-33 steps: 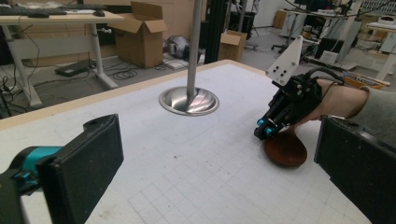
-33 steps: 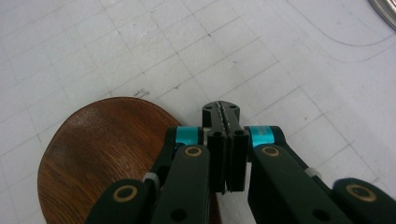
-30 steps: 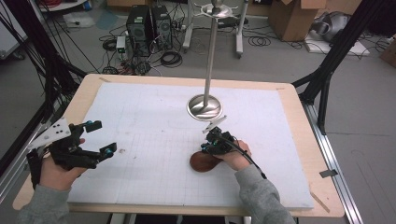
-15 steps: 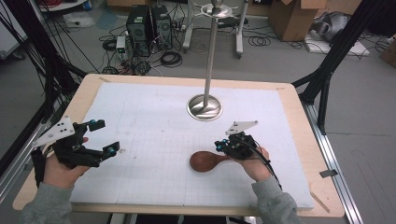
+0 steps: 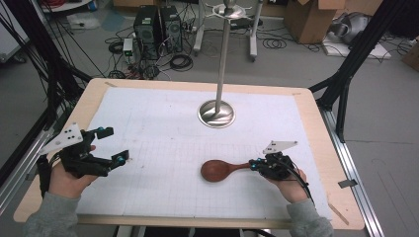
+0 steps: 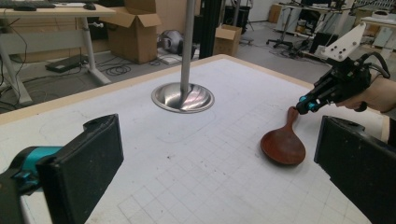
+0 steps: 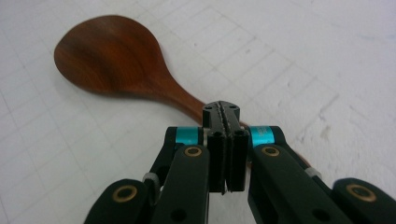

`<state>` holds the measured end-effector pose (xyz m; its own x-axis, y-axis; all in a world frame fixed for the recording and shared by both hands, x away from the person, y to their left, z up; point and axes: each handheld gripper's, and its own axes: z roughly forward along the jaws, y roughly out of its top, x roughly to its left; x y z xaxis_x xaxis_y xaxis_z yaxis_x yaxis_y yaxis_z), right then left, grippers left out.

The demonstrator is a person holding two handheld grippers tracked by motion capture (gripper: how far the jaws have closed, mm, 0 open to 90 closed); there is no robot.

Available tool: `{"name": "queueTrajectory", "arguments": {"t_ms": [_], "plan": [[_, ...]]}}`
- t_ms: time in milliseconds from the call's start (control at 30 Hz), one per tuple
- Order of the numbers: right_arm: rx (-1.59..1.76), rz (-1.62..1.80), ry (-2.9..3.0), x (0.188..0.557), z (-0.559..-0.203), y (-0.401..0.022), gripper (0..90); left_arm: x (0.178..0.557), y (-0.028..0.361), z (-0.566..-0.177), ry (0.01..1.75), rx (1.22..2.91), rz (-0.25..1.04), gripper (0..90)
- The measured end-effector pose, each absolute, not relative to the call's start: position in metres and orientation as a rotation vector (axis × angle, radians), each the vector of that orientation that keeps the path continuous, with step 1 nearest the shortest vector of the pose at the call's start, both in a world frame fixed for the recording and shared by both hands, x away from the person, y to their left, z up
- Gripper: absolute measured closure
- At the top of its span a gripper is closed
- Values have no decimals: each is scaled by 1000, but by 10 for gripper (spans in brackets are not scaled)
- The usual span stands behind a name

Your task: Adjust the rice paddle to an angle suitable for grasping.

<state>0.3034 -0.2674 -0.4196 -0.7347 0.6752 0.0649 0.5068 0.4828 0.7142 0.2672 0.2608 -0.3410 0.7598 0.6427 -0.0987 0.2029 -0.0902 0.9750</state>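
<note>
**Spoon handle pinched, lift pending**

The right gripper (image 7: 223,154) has its 2 jaws pressed together on the handle of the reddish-brown wooden spoon (image 5: 218,170), lying lower centre on the white gridded mat (image 5: 158,128). The left gripper (image 5: 101,148) gapes wide, holding nothing. Next probably: lifting toward the steel pole stand (image 5: 216,112).

Spoon (image 5: 222,170) lies on the surface (image 5: 148,128) in front of the stand base (image 5: 216,113), between left gripper (image 5: 114,145) and right gripper (image 5: 254,165), whose tips meet its handle.
</note>
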Motion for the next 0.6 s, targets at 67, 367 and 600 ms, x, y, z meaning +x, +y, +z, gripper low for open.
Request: {"name": "queueTrajectory", "arguments": {"t_ms": [67, 367, 600], "plan": [[1025, 1084, 2508, 302, -423, -272, 898, 267, 260, -341, 684, 1657, 418, 18], [1065, 1043, 2506, 304, -433, -282, 898, 268, 260, -342, 685, 1660, 418, 18], [1072, 1017, 2512, 308, -436, -279, 898, 266, 261, -341, 684, 1658, 421, 18]]}}
